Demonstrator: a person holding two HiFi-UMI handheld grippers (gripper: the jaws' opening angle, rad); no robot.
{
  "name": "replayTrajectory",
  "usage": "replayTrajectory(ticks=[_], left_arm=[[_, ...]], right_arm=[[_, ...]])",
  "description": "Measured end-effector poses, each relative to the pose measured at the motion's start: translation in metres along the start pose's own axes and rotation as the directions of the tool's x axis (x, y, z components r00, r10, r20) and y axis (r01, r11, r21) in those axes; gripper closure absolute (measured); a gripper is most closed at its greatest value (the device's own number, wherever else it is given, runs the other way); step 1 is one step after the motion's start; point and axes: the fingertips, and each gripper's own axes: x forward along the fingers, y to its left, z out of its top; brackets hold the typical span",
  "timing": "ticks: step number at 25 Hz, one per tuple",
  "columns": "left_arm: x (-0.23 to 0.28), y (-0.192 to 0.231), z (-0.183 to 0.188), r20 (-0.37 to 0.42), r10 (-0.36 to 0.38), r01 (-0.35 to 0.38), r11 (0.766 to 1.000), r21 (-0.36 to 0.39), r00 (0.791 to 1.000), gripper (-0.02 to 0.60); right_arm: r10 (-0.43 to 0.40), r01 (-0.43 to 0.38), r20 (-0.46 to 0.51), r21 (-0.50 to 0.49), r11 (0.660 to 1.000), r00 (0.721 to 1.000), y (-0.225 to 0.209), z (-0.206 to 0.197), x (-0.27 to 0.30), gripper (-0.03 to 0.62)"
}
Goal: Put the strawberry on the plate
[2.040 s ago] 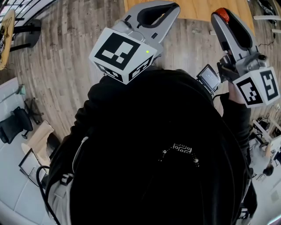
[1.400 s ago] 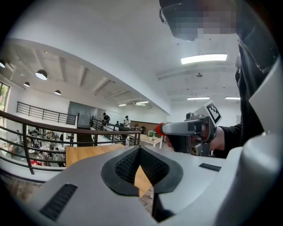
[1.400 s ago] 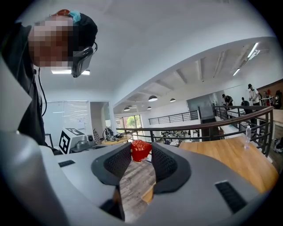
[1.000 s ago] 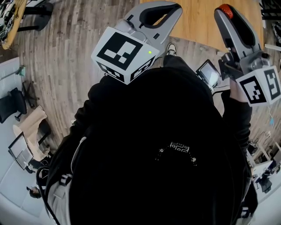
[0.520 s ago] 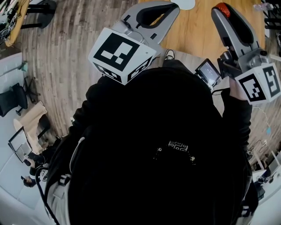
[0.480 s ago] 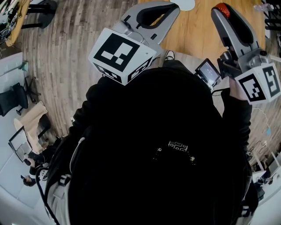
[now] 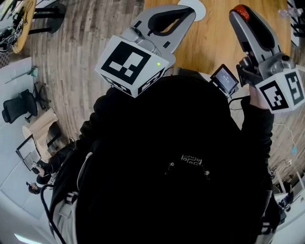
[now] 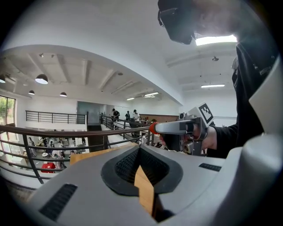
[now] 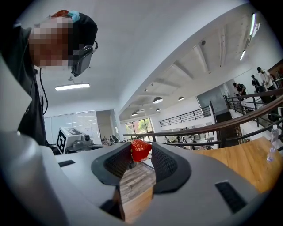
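A red strawberry [image 7: 241, 11] sits pinched at the tips of my right gripper [image 7: 240, 15], which is held up over the wooden table [image 7: 214, 33] at the top right. In the right gripper view the strawberry [image 9: 140, 150] fills the gap at the tips of that gripper [image 9: 141, 153]. My left gripper [image 7: 189, 10] is raised at the top centre, its jaws meeting at the tips with nothing between them [image 8: 139, 149]. A white plate [image 7: 193, 5] shows partly at the top edge, just beyond the left gripper's tips. From the left gripper view I see the right gripper [image 8: 155, 128] carrying the strawberry [image 8: 153, 128].
The person's black-clad body [image 7: 171, 162] fills the head view's middle and hides what lies below. Wooden floor [image 7: 71, 57] spreads to the left. A clear bottle [image 9: 270, 154] stands on the table at the right. Railings [image 8: 66, 132] and a hall lie beyond.
The head view has shifted: the wooden table and the white plate have come further into the frame at the top. Both grippers keep the same pose, strawberry still held.
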Motion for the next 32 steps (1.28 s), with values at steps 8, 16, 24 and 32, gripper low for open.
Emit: replayTrajectory(ticks=[8, 16, 24, 32], left_arm=[[0.016, 0.016, -0.015, -0.061, 0.026, -0.029, 0.999, -0.041, 0.998, 0.583], [0.013, 0.036, -0.013, -0.025, -0.015, 0.015, 1.000, 0.008, 1.000, 0.584], [0.033, 0.033, 0.004, -0.002, -0.092, 0.092, 0.995, 0.048, 0.996, 0.584], [0.014, 0.041, 0.001, -0.002, -0.116, 0.116, 0.993, 0.024, 0.993, 0.583]], right_arm=[[0.014, -0.012, -0.021, 0.067, 0.998, 1.000, -0.036, -0.012, 0.014, 0.442], [-0.013, 0.011, 0.044, 0.052, 0.999, 0.999, -0.026, -0.002, 0.023, 0.442], [-0.063, 0.063, 0.040, 0.009, 0.998, 0.997, -0.039, 0.009, 0.008, 0.442], [-0.084, 0.084, -0.003, -0.006, 0.996, 0.996, -0.020, 0.005, 0.018, 0.442]])
